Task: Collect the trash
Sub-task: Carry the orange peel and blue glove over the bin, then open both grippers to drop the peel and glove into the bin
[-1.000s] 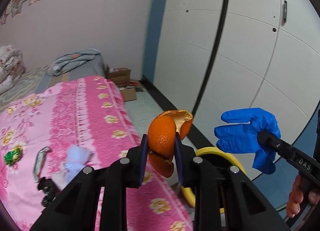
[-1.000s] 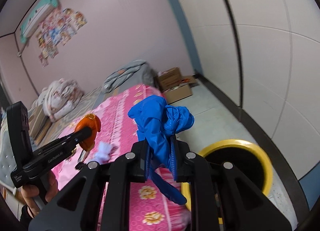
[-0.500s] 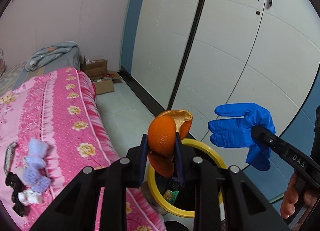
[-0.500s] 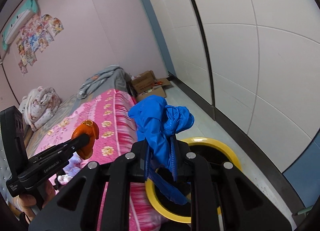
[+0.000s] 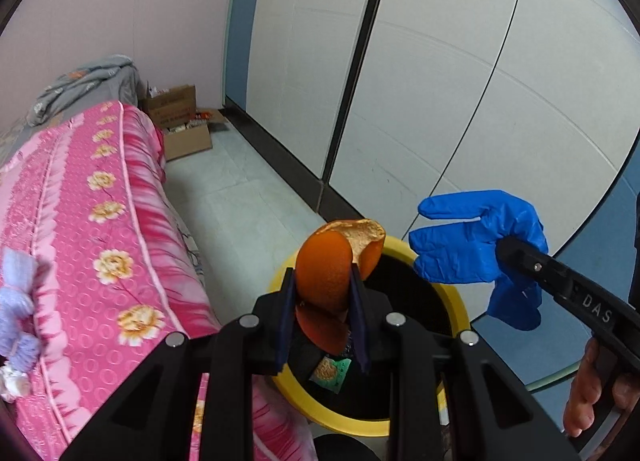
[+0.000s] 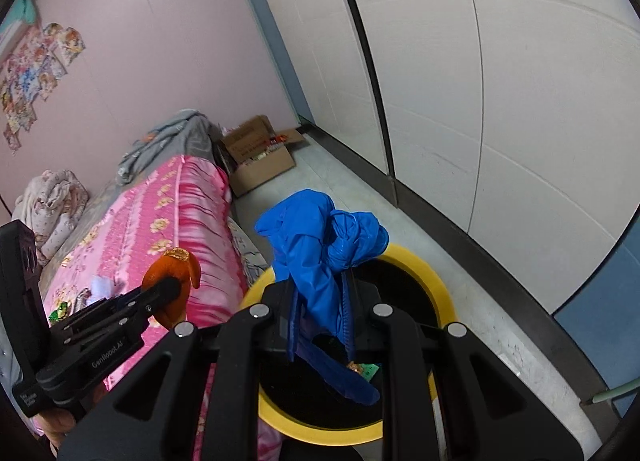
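While both grippers hang above the yellow-rimmed bin (image 5: 452, 303) beside the pink bed (image 5: 100, 221), left gripper (image 5: 322, 301) jaws pinch orange peel (image 5: 326, 269); right gripper (image 6: 320, 305) jaws pinch a blue glove (image 6: 320, 245). Green wrapper (image 5: 330, 371) inside bin.

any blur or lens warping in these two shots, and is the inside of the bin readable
Left wrist view: strong fisheye bowing of the wardrobe doors, dark vignette corners; orange peel sharp, bed edge slightly soft. Right wrist view: same curvature; blue glove crisp. In both, the yellow-rimmed bin is mostly black inside, only a green wrapper showing.
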`<control>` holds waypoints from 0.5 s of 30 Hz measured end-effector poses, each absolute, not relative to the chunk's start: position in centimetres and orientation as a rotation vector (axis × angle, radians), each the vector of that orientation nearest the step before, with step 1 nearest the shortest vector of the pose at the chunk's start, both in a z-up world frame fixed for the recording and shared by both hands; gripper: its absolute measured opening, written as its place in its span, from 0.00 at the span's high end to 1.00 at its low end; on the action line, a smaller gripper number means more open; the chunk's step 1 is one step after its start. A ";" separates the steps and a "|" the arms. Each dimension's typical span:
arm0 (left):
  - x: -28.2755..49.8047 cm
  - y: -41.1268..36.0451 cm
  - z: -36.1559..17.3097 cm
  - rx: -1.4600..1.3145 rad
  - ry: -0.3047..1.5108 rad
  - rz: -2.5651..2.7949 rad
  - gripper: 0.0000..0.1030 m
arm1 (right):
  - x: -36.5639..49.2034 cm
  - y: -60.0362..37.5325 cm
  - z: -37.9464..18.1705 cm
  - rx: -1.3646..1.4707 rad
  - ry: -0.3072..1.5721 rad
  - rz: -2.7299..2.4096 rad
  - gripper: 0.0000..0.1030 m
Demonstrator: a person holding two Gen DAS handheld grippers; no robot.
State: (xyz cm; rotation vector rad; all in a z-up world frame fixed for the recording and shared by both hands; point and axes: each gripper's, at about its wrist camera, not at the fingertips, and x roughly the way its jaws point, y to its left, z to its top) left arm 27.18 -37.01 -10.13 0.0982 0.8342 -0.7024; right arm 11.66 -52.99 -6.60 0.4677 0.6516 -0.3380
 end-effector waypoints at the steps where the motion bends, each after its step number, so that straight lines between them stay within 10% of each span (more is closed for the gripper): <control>1: 27.2 -37.3 -10.6 0.102 0.841 -0.704 0.77 | 11.8 -53.1 -7.0 0.469 0.658 -0.342 0.84; 15: 28.4 -40.0 -15.3 0.122 0.935 -0.709 0.77 | 13.9 -54.5 -11.6 0.477 0.731 -0.406 0.84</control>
